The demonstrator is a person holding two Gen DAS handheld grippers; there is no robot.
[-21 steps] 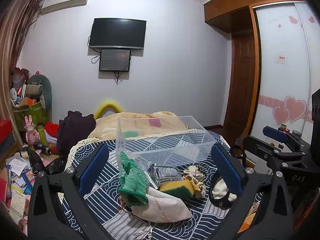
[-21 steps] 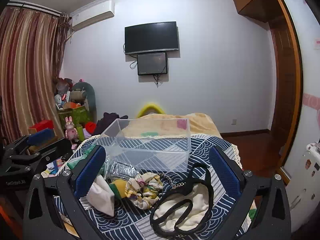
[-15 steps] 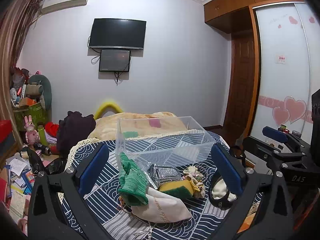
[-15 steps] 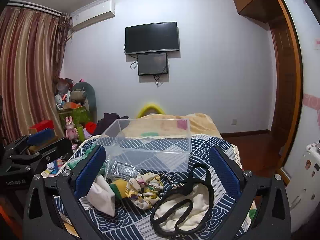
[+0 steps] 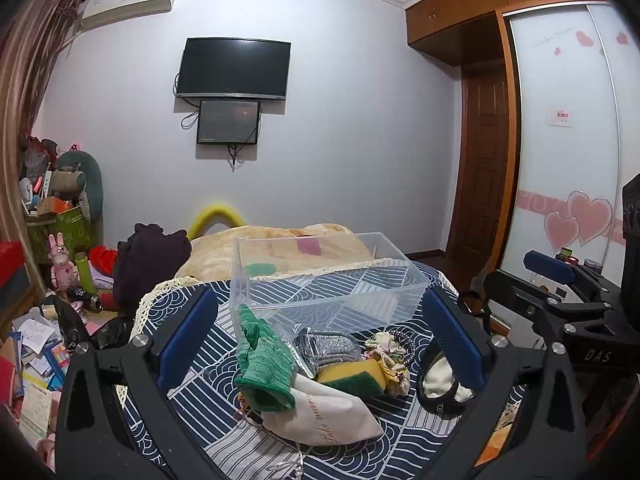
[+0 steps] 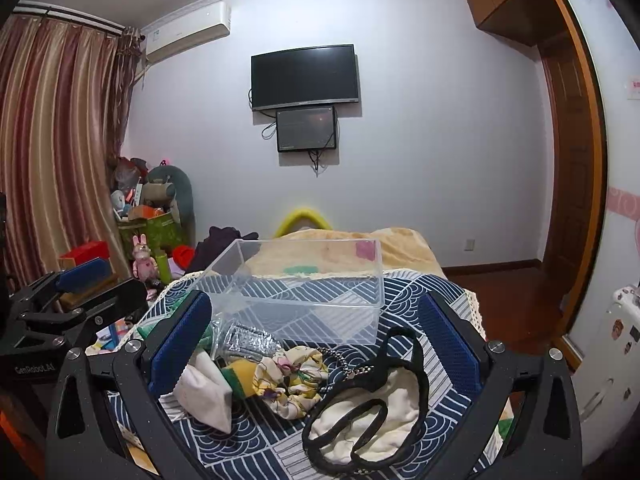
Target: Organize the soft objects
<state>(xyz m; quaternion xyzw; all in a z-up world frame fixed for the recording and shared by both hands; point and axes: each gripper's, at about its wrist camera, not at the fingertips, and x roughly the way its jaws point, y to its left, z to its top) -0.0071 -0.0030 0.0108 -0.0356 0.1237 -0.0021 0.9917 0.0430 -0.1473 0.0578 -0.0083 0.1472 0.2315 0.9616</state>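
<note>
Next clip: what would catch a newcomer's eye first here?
Probably the empty clear plastic bin on the navy wave-patterned cloth, with a jumble of soft things in front of it: a green knitted glove, a yellow-green sponge and a floral scrunchie. Both grippers hover open, holding nothing.

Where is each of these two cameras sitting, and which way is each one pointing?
Left wrist: on the left tool, facing the clear box and green glove; its blue fingers show, the right tool at the right edge.
Right wrist: on the right tool, facing the box and cream pouch; the left tool shows at the left.
Shared: box, scrunchie, wall TV.
</note>
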